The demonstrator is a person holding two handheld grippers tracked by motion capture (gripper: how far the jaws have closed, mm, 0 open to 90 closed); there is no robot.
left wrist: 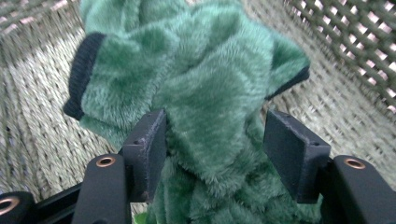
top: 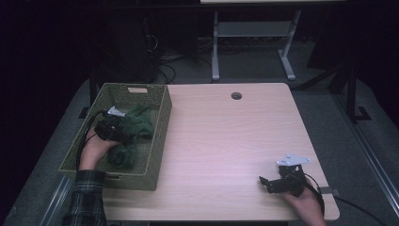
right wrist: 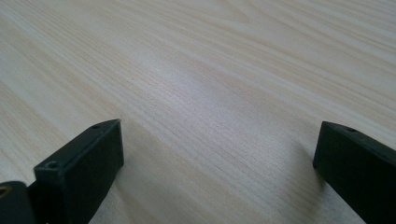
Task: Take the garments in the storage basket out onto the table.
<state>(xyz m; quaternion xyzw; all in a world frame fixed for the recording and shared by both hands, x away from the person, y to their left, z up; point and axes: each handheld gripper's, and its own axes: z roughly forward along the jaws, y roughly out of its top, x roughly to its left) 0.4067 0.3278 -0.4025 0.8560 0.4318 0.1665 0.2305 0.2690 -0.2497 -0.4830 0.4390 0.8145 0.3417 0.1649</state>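
My left gripper (top: pixel 123 127) sits inside the woven basket (top: pixel 160 141) at the left of the table (top: pixel 226 136), its nose pushed into a green plush garment (left wrist: pixel 205 93) with dark ribbed cuffs. The jaws straddle a raised fold of that plush: the left pad touches the pile, while the right pad stands just clear of it with a gap showing, so I judge the claw spread around the fold and not yet pinching it. The fold stands between the pads because that bunched ridge offers the easiest purchase on soft fabric; the basket floor lies just beyond and below the jaw tips. I count one basket and one heap of green plush, lying in two lumps; whether these are one piece or two I cannot tell. Two dark cuffs show ahead of the claw. Moving right, the tabletop between the hands is bare wood. My right gripper (top: pixel 273 183) rests low over the table's near right corner, jaws spread wide with nothing between them, parked well apart from the basket, probably to keep clear of the work.
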